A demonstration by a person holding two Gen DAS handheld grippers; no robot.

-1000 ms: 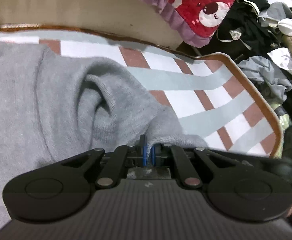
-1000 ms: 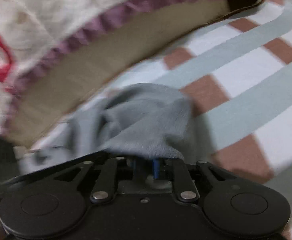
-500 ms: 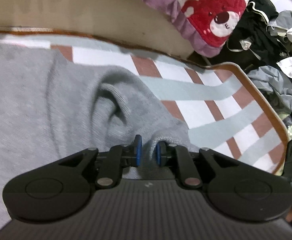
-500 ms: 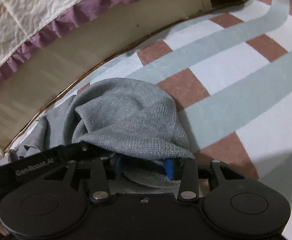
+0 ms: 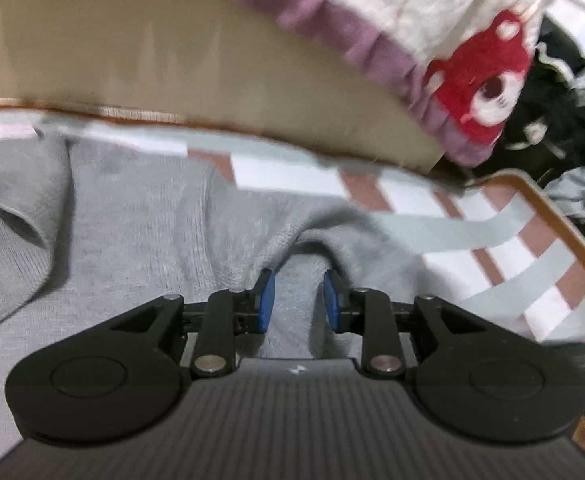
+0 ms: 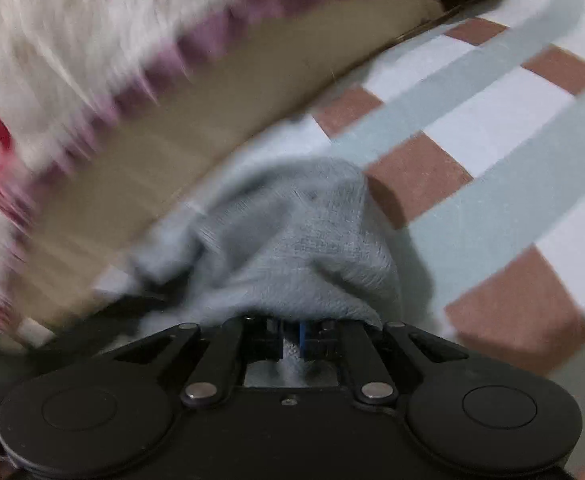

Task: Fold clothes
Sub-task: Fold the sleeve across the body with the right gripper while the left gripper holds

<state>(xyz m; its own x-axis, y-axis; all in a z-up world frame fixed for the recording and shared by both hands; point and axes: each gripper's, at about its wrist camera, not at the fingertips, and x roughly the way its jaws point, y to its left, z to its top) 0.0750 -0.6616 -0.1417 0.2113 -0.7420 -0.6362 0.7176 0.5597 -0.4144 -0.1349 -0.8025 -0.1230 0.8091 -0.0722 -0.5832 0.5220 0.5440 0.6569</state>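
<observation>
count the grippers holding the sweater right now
1: the right gripper is shut on the sweater. The left gripper is open over it.

- Your grey sweater [image 5: 140,248] was a soft, matt knit, its fine ribbing showing near the left gripper [image 5: 298,300].
- That gripper wore matt black plastic arms, dull metal rivets and smooth blue pads [image 5: 266,300]; its body was ridged grey plastic.
- Your right gripper [image 6: 291,338] had the same matt black plastic.
- The mat [image 5: 504,240] looked smooth and flat, with a tan bound edge.
- The quilt [image 5: 432,12] was white stitched cloth with a purple frill.
- The base panel [image 5: 172,60] behind looked plain, matt beige.
</observation>
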